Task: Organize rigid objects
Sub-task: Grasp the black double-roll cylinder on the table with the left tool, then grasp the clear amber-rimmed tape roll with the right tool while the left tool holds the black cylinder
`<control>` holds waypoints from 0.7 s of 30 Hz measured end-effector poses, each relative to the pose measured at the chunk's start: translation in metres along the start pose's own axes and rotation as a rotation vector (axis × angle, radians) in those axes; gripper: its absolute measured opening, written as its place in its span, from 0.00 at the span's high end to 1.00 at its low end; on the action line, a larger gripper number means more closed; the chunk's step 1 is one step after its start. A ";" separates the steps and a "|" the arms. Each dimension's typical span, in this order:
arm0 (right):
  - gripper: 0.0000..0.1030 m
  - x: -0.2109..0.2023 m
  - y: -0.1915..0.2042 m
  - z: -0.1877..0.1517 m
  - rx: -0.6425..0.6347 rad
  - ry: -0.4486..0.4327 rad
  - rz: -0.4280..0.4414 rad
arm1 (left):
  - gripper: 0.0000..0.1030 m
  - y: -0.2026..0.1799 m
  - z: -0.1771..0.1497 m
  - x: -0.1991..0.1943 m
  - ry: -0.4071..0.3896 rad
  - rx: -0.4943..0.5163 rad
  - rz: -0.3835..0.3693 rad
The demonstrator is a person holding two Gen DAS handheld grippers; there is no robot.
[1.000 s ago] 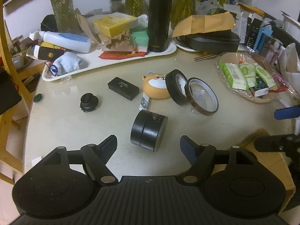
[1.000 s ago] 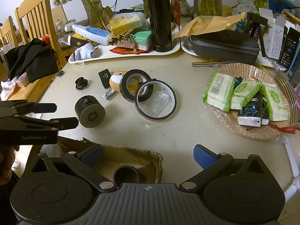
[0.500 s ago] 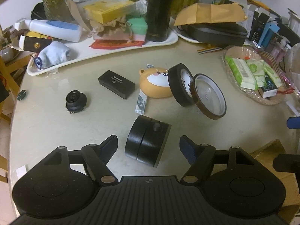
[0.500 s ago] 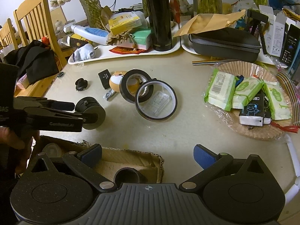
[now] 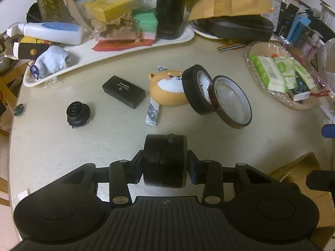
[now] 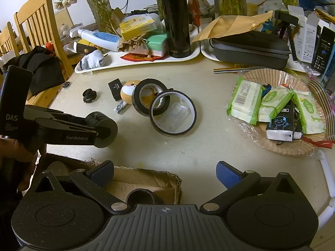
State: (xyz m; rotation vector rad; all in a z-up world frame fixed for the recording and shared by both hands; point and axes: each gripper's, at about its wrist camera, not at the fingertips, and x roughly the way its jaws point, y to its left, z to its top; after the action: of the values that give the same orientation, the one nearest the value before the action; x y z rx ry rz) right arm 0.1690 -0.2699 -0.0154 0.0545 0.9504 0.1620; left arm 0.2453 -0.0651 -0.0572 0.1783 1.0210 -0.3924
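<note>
My left gripper is shut on a black two-part cylinder, standing on edge on the table; both also show in the right wrist view, the cylinder at left. My right gripper is open and empty above a cardboard box that holds a black cup. On the table lie a black tape roll, a brown tape roll, an orange dog-face case, a small black box and a black round knob.
A white tray of bottles, boxes and a black flask stands at the back. A basket of wipe packs is at the right. A grey case and wooden chairs border the table.
My left gripper moved forward around the black cylinder and closed on it. The right gripper stayed open over the box.
</note>
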 end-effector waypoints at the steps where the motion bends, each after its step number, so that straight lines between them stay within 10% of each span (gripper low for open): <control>1: 0.00 0.000 0.000 0.000 0.000 -0.002 -0.001 | 0.62 0.000 0.000 -0.001 -0.004 -0.006 0.001; 21: 0.00 0.002 -0.003 0.006 -0.006 -0.034 -0.013 | 0.62 0.008 -0.003 -0.058 -0.111 -0.075 -0.004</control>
State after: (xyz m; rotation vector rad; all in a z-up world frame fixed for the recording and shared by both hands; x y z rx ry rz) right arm 0.1751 -0.2721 -0.0141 0.0458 0.9160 0.1515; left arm 0.2191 -0.0435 -0.0089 0.0858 0.9258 -0.3633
